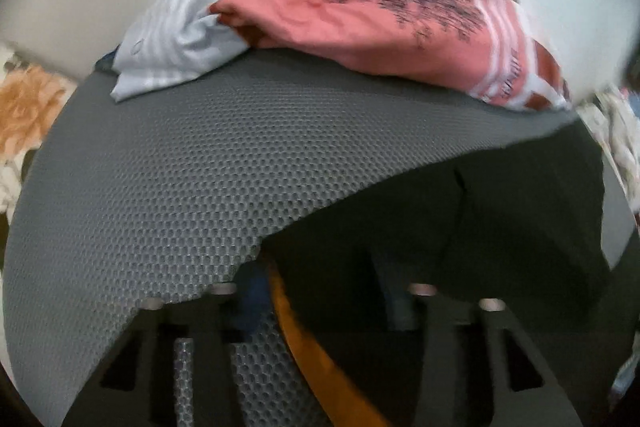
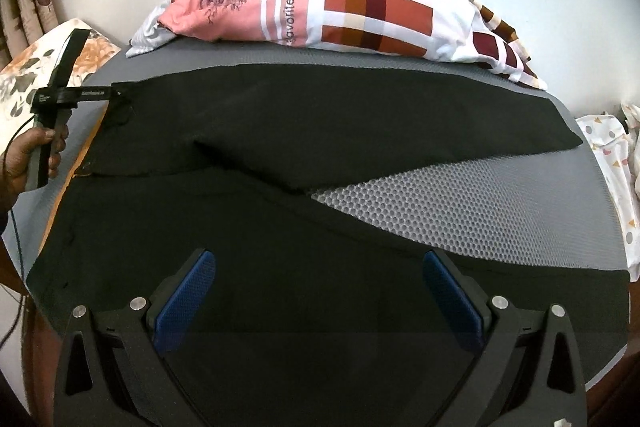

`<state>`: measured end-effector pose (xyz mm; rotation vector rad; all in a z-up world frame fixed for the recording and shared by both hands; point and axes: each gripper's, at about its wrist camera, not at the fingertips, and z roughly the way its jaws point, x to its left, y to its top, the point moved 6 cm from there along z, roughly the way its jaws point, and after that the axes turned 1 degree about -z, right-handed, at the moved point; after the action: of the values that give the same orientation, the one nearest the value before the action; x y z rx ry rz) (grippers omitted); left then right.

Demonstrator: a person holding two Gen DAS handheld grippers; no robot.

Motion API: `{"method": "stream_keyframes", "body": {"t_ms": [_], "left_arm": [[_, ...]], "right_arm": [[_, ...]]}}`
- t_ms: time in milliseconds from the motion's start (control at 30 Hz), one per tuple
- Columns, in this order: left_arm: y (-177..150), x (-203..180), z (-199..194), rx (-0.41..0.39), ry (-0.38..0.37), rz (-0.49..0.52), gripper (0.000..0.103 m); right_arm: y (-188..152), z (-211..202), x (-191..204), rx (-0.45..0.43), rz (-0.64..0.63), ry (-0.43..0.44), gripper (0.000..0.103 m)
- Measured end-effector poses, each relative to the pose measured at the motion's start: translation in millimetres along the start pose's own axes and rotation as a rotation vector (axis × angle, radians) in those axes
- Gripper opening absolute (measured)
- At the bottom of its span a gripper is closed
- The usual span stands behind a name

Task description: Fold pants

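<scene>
pants (image 2: 280, 131) lie spread flat on the grey mat (image 2: 480, 195) of the bench, legs pointing to 3 o'clock. right tool (image 2: 320, 303) hovers over the near leg, its fingers wide apart. left tool (image 2: 120, 93), at 9 o'clock, meets the waistband; whether it is clamped i cannot tell. bedding (image 2: 360, 11) is piled at 12 o'clock.
</scene>
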<state>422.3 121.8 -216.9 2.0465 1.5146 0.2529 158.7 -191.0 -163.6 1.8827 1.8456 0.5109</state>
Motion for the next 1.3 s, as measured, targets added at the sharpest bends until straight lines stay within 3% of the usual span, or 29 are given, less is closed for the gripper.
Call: {"method": "stream_keyframes", "body": {"t_ms": [67, 100, 233, 333, 567, 733, 933, 1033, 1133, 1200, 1300], "left_arm": [[1, 0, -5, -0.018, 0.037, -0.021, 0.014], [0, -1, -8, -0.026, 0.044, -0.026, 0.011], [1, -22, -46, -0.138, 0.079, 0.017, 0.009], [-8, -53, -83, -0.207, 0.043, 0.06, 0.009], [-64, -125, -166, -0.342, 0.007, 0.187, 0.009], [-119, -162, -197, -0.36, -0.017, 0.216, 0.009], [-167, -177, -206, -0.32, -0.064, 0.143, 0.01], [-181, -177, -204, -0.296, -0.071, 0.108, 0.01], [-187, -174, -202, -0.284, -0.076, 0.094, 0.01], [-188, -171, -201, -0.276, -0.067, 0.098, 0.011], [-188, -166, -198, -0.257, -0.045, 0.093, 0.011]], "right_arm": [[2, 2, 2, 0.001, 0.002, 0.004, 0.103], [3, 3, 2, 0.006, 0.003, 0.01, 0.103], [13, 6, -3, 0.012, 0.045, 0.085, 0.103], [29, 4, -16, -0.02, 0.121, 0.195, 0.103], [79, 3, -36, -0.043, 0.283, 0.443, 0.096], [101, 25, -46, 0.03, 0.451, 0.648, 0.095], [107, 77, -76, 0.127, 0.638, 0.696, 0.094], [110, 100, -89, 0.157, 0.683, 0.67, 0.083], [105, 124, -96, 0.221, 0.711, 0.651, 0.044], [102, 135, -99, 0.249, 0.71, 0.641, 0.012], [100, 118, -104, 0.184, 0.677, 0.616, 0.008]]}}
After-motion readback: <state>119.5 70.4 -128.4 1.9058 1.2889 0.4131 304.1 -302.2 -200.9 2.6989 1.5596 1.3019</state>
